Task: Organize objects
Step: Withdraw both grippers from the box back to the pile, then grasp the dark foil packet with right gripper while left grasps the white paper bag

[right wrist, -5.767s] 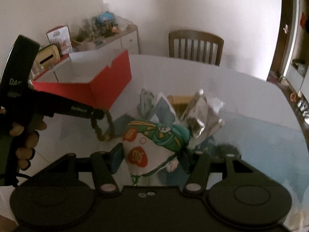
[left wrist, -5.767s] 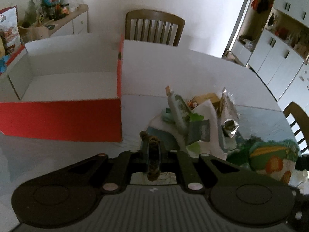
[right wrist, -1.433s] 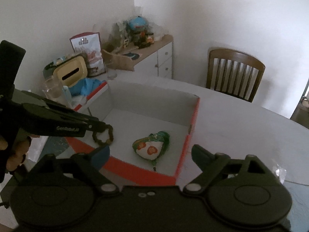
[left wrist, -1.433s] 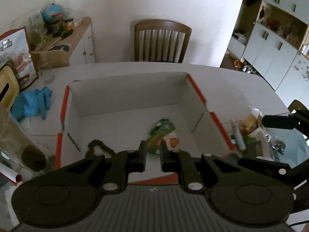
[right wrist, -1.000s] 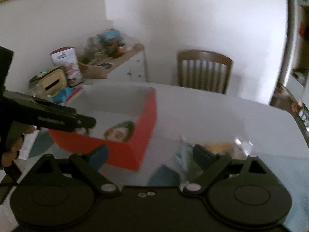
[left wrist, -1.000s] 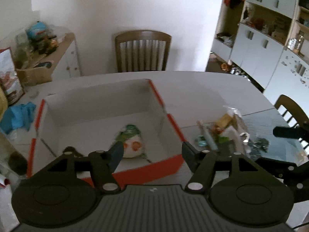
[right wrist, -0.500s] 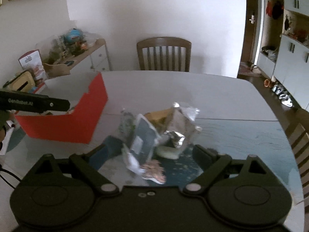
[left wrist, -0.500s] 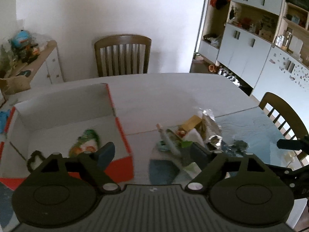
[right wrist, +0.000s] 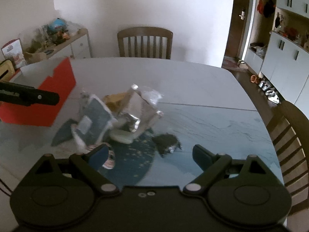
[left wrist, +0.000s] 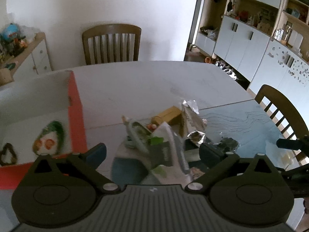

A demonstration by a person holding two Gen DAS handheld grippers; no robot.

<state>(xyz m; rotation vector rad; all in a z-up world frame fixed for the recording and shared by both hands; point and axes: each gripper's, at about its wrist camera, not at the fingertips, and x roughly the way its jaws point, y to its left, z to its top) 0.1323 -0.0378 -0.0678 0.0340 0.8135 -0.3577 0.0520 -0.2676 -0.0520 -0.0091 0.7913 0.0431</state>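
Lying heaped at mid-desk, the packets (left wrist: pixel 164 141) appear light, crinkly and easily crushed; the foil bag (right wrist: pixel 143 108) at the heap's 2 o'clock looks slippery, best pinched at a sealed edge. Left gripper (left wrist: pixel 152 151) has just been opening, nothing between its fingers; right gripper (right wrist: pixel 150 155) likewise spread, empty. Red box (left wrist: pixel 76 112) stands at 9 o'clock.

readable text: none | left gripper arm (right wrist: pixel 29 96): faint lettering, too blurred to read | grey packet (left wrist: pixel 164 152): print too blurred to read | red-and-white bag (right wrist: pixel 13 53) on the sideboard: print too small to read
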